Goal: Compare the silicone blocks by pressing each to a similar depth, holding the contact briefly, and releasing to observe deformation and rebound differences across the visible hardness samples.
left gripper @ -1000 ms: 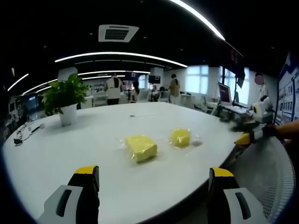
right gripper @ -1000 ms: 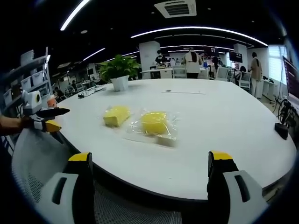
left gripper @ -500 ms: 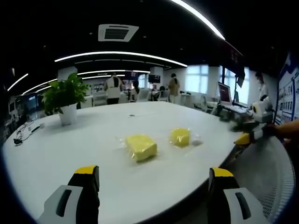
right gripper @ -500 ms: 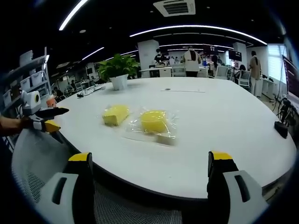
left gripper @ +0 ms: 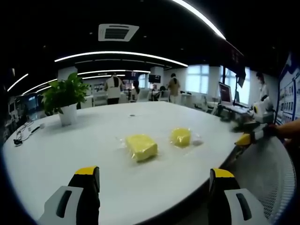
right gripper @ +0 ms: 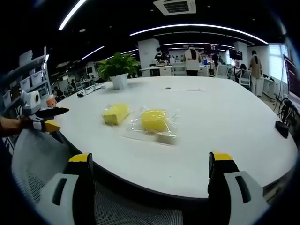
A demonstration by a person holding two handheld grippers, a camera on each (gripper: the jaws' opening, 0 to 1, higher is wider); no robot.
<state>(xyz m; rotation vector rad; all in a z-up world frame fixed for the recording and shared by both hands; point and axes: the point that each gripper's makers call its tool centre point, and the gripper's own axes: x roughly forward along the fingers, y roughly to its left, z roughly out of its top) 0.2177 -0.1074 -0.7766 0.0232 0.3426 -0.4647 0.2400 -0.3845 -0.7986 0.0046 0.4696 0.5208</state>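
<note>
My left fingers [left gripper: 154, 187] stand wide apart and empty at the near edge of the worktop [left gripper: 56, 150]; my right fingers [right gripper: 150, 185] are likewise spread, holding nothing. Ahead on the white top lie two yellow blocks in clear wrap. The square block [left gripper: 141, 146] sits dead ahead of my left, long axis angled away, so my left is nearer it. The round block [right gripper: 153, 120] lies ahead of my right. Beyond stands a plant [left gripper: 64, 96].

Each claw [left gripper: 154, 180] [right gripper: 152, 166] has two grey jaws with black pads and yellow tips
</note>
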